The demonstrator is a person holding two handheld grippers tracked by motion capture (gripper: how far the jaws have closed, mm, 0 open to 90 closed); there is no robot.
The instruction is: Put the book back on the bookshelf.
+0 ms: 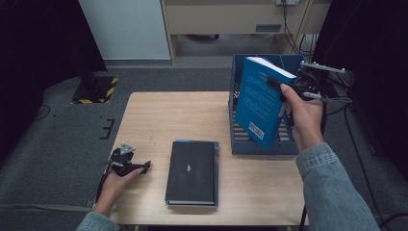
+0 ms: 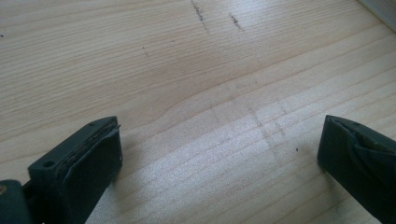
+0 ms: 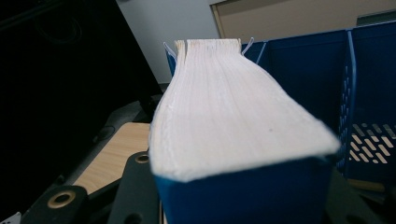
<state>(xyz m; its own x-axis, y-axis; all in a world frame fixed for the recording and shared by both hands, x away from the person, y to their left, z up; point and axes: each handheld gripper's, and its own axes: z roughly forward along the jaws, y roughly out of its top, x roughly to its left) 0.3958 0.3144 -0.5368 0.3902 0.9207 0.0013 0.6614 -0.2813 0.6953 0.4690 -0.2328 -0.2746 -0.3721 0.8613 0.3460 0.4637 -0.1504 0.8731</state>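
Both forearms wear faded blue denim sleeves. The left gripper is black with a grey three-cornered plate and a dark cable; the right gripper looks black too, perhaps with silver fittings

Office-like lab: grey carpet, hazard-striped stand base, cables.

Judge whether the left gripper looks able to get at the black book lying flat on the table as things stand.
Probably yes: the left gripper rests open on the table just beside the black book, with bare wood between them and nothing on top of the book.
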